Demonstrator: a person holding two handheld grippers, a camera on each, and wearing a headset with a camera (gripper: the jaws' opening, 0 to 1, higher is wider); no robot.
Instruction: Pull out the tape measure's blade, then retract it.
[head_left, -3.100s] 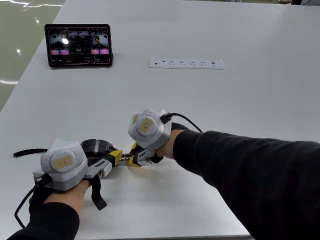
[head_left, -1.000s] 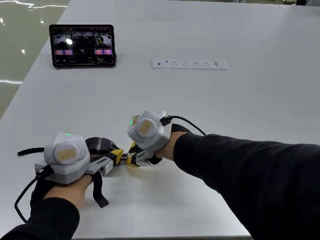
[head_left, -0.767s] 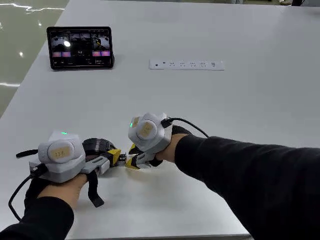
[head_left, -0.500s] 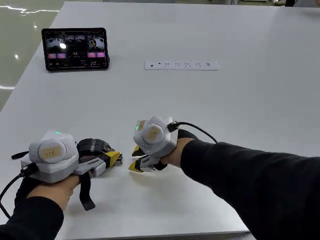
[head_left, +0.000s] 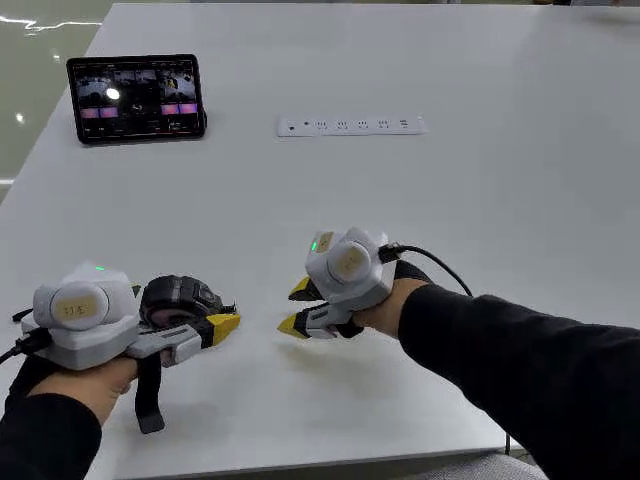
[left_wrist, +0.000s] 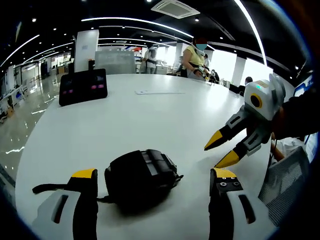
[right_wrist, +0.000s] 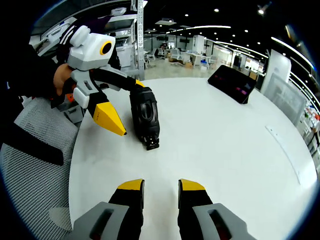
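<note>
One hand-held gripper (head_left: 294, 308) withdrawn, jaws opened

No legible text — tablet screen (head_left: 135, 97) and power strip (head_left: 350, 125) markings too small.

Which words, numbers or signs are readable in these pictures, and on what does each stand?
No text can be read.
Tablet: coloured screen tiles, too small to read.
Power strip: markings too small.
Tape measure: no legible label.
Pale stickers on the left gripper and right gripper: marks blurred.
</note>
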